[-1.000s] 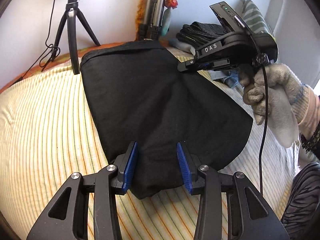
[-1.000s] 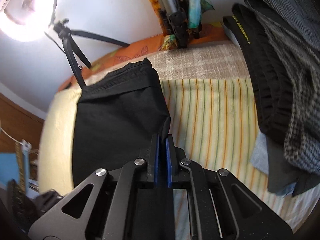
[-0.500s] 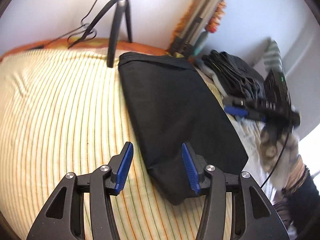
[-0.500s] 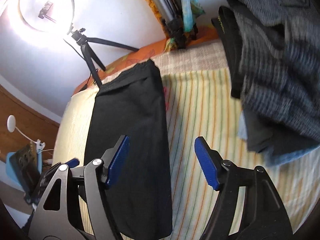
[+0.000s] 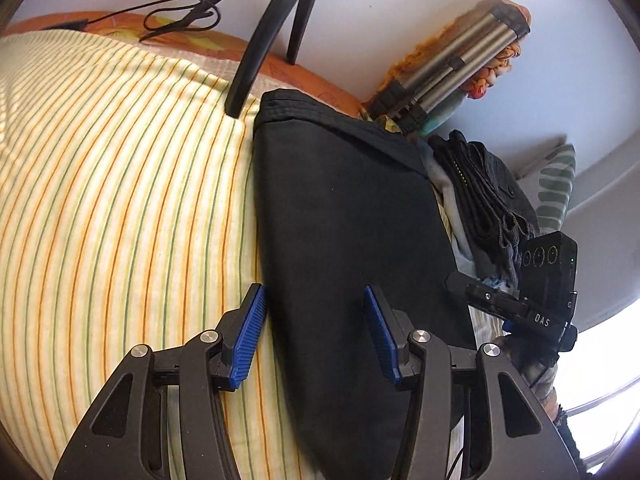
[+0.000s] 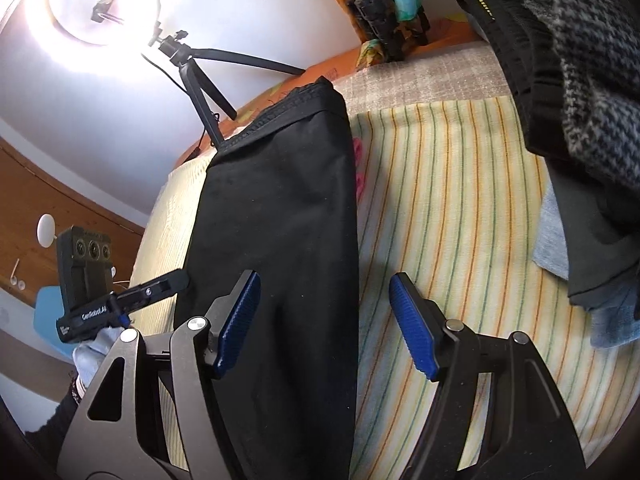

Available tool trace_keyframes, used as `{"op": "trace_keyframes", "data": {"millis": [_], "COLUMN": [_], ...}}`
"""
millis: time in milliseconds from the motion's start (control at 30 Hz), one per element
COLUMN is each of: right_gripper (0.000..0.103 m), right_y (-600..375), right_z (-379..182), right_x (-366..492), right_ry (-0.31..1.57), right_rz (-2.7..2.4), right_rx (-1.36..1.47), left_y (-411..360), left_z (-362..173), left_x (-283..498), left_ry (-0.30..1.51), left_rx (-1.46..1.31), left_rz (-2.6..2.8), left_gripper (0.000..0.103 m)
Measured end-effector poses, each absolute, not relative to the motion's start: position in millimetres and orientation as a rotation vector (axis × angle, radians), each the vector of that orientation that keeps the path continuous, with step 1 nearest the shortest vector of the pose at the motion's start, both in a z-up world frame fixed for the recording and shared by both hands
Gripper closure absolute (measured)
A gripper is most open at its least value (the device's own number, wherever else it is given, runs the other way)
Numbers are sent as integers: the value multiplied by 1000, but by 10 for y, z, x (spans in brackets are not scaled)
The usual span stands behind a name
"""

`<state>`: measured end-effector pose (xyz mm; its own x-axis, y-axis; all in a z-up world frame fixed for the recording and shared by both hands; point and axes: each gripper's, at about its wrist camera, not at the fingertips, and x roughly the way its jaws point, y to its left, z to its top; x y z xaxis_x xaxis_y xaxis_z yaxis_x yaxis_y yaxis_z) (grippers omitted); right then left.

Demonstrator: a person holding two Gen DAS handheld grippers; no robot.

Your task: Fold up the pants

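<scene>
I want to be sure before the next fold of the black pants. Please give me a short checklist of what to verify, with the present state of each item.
1. Pants lie flat as one long strip on the striped sheet: ok.
2. Left gripper open, nothing pinched: ok.
3. Right gripper open, nothing pinched: ok.
4. Each gripper lined up over a long edge of the pants: ok, left over the left edge, right over the right edge.
5. Tripod leg clear of the waistband end: not ok, its foot stands right beside that corner.
6. Clothes pile clear of the pants: ok in the right wrist view.
7. Near end of the pants even: cannot tell, hidden behind the grippers.
</scene>
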<state>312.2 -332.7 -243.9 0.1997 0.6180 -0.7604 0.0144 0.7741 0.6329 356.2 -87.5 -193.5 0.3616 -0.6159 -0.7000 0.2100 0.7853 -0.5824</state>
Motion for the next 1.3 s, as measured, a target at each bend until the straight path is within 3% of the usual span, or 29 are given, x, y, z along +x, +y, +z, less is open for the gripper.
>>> {"op": "trace_keyframes", "data": {"millis": [100, 300, 400, 533, 633, 867, 1300], "right_gripper": [42, 44, 56, 77, 86, 90, 90], "right_y": [-3268, -3144, -3045, -3011, -2918, -2688, -2709], "right_z": [-2464, -2465, -2443, -2424, -2305, -2012, -1443], "right_x": [3121, 3132, 3133, 3141, 3170, 3171, 2934], "right_ry": [1319, 1297, 1288, 1290, 1266, 1221, 1102], "right_rz": [483, 492, 439, 411, 404, 394, 383], "right_rx": [595, 581, 525, 523, 475, 352, 247], "left_y": [-968, -1036, -1070, -1134, -1148, -1221, -1276], "left_z": [-1918, -1935, -1937, -1928, -1891, -1658, -1131], "left_x": [3619, 3690, 3696, 3708, 3674, 3504, 3132], "left_ry": [1073, 1058, 1042, 1032, 1012, 927, 792], "left_rx": [-393, -372, -353, -310, -288, -182, -120], "left_rz": [-553, -566, -561, -515, -498, -478, -516], "left_gripper": [54, 54, 54, 70, 81, 92, 93]}}
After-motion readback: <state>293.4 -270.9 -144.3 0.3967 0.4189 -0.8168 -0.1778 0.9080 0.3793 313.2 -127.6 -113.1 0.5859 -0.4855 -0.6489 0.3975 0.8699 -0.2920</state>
